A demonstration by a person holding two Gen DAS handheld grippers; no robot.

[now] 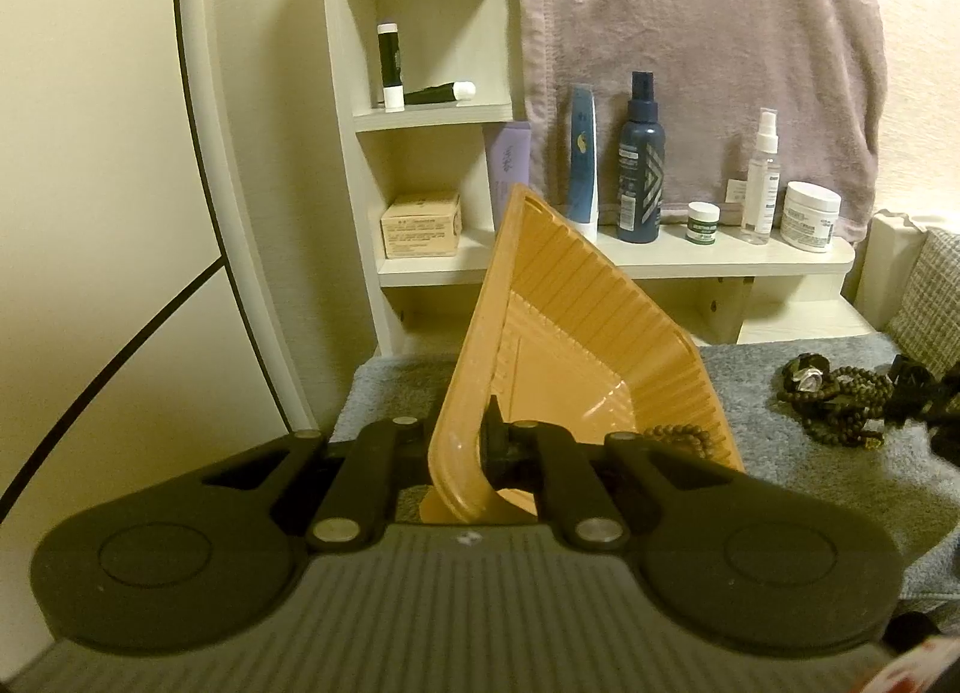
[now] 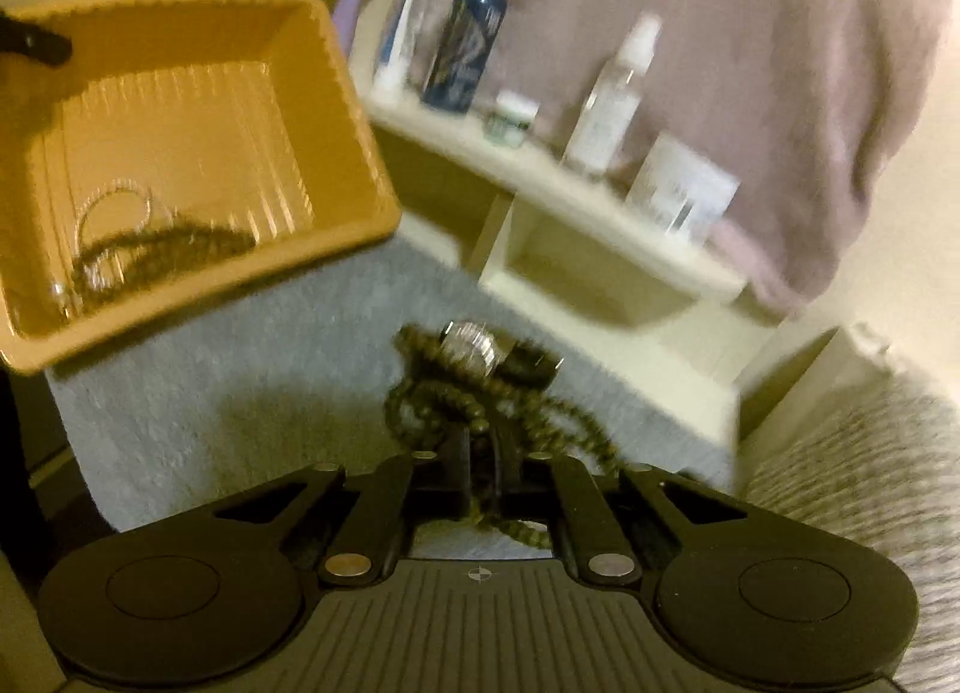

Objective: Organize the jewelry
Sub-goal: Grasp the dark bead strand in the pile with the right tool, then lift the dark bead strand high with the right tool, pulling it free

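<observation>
My left gripper [image 1: 474, 453] is shut on the near rim of an orange ribbed plastic tray [image 1: 576, 345] and holds it tilted up above the grey cloth. A brown bead necklace [image 1: 678, 435] lies in the tray's low corner. In the right wrist view the tray [image 2: 336, 111] hangs at upper left, with bead strands and a thin ring-like bangle [image 2: 114, 219] inside. My right gripper [image 2: 483, 477] is shut on a dark bead necklace [image 2: 474, 399], part of a tangled pile with a clear faceted piece [image 2: 468, 348]. The pile also shows in the left wrist view [image 1: 840, 399].
A grey cloth [image 1: 780, 471] covers the table. A cream shelf unit [image 1: 690, 261] behind holds bottles [image 1: 639, 165], a spray bottle [image 1: 762, 177] and jars [image 1: 810, 216]. A pink towel [image 1: 690, 33] hangs above. A woven cushion [image 1: 930, 297] lies at the right.
</observation>
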